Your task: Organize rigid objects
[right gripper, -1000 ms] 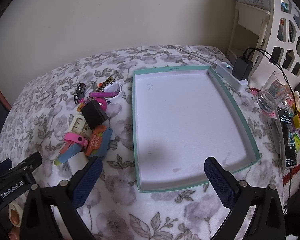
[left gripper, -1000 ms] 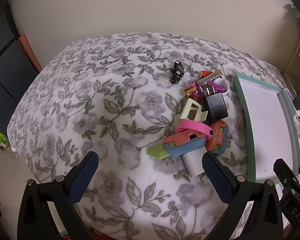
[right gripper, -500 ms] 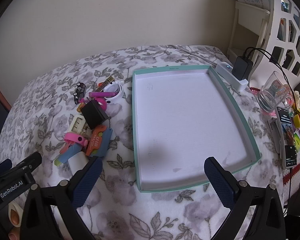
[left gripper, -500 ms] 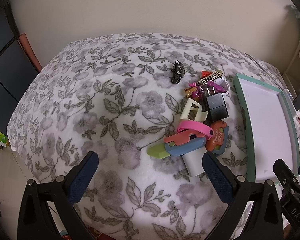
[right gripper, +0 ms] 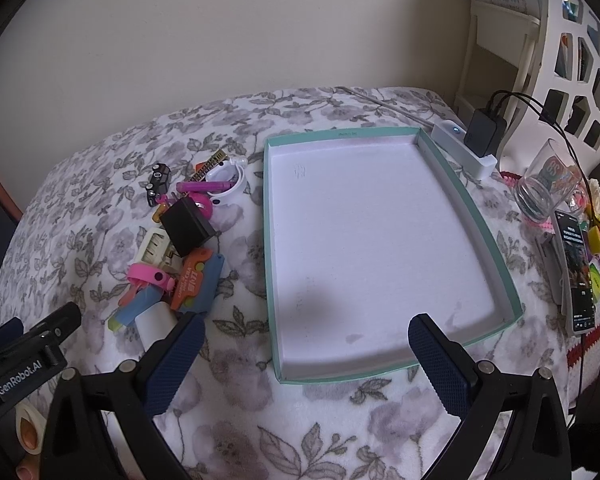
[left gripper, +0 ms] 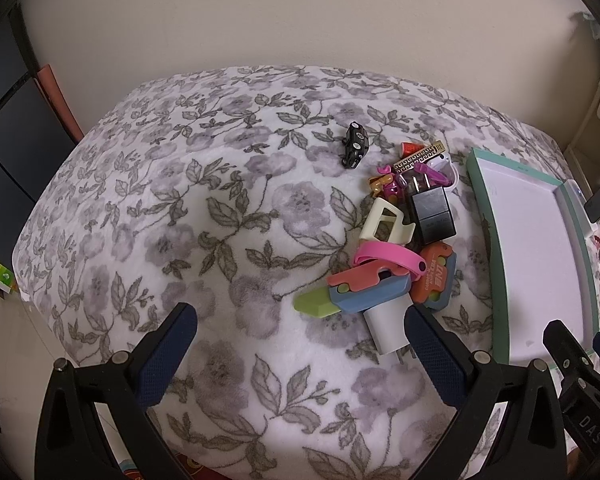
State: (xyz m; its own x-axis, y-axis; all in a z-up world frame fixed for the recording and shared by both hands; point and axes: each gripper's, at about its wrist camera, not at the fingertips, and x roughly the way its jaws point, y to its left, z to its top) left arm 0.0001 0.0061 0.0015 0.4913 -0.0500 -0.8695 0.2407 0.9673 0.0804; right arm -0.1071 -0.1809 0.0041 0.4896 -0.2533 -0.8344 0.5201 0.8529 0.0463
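Note:
A pile of small rigid objects lies on the floral blanket: a black charger cube (left gripper: 432,216), a pink band (left gripper: 388,255), a blue, orange and green toy knife (left gripper: 356,296), a white plug (left gripper: 386,330) and a cream clip (left gripper: 384,222). A black toy car (left gripper: 355,145) sits apart, behind the pile. The teal-rimmed white tray (right gripper: 476,216) stands empty to the right of the pile. My left gripper (left gripper: 300,354) hovers open just in front of the pile. My right gripper (right gripper: 306,360) hangs open over the tray's near edge.
A white power strip with a black adapter (right gripper: 482,134) sits behind the tray. A glass (right gripper: 548,188), a phone (right gripper: 578,276) and small coloured bits crowd the right edge. Dark furniture (left gripper: 8,128) stands to the left of the bed.

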